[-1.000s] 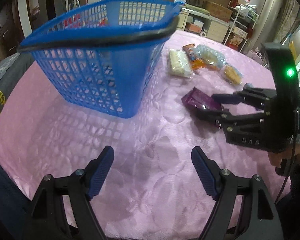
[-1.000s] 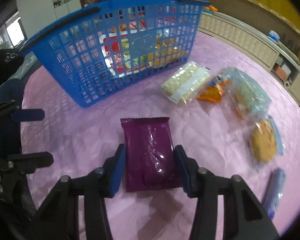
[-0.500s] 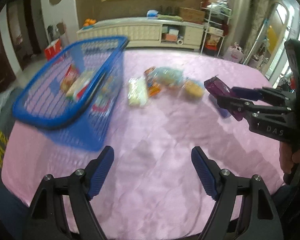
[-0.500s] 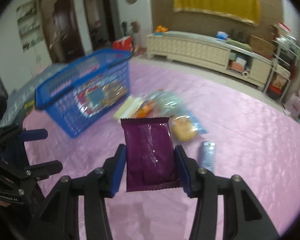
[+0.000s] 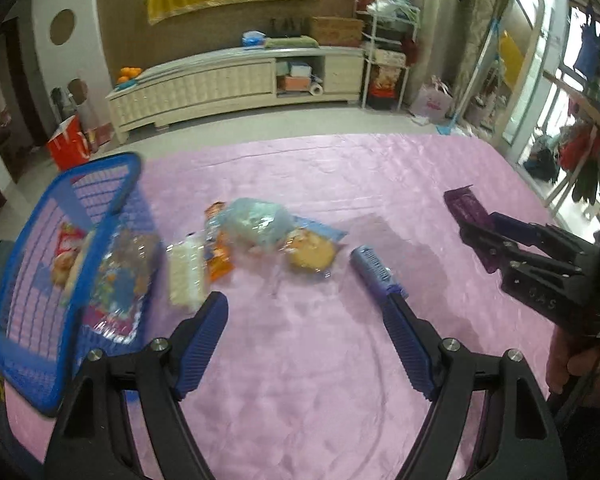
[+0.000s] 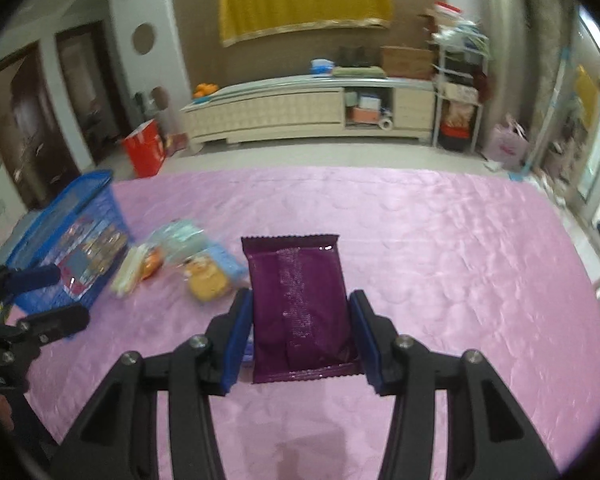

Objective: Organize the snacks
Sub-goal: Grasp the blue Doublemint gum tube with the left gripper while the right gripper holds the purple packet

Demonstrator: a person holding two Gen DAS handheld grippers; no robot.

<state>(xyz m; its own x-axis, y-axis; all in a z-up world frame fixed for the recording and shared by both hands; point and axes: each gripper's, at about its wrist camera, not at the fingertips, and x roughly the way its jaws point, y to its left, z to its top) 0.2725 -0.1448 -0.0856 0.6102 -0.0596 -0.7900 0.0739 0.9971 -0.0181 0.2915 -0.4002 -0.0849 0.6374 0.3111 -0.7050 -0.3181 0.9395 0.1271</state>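
1. Purple packet (image 6: 298, 304) sits clamped by its side edges in my right fingers (image 6: 300, 334), lifted above the pink bench (image 6: 440, 264).
2. My left fingers (image 5: 306, 340) gape wide, holding nothing.
3. Blue basket (image 5: 32, 300) lies far left; the slick wrapper could slip out on the way.

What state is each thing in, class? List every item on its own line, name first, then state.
Left gripper: open, holding nothing.
Right gripper: shut on the purple packet.
Purple packet: held off the table, unopened.
Blue basket: standing on the table, snacks inside.
Round biscuit pack: lying on the table.
White cracker pack: lying beside the basket.
Small blue tube: lying on the table.
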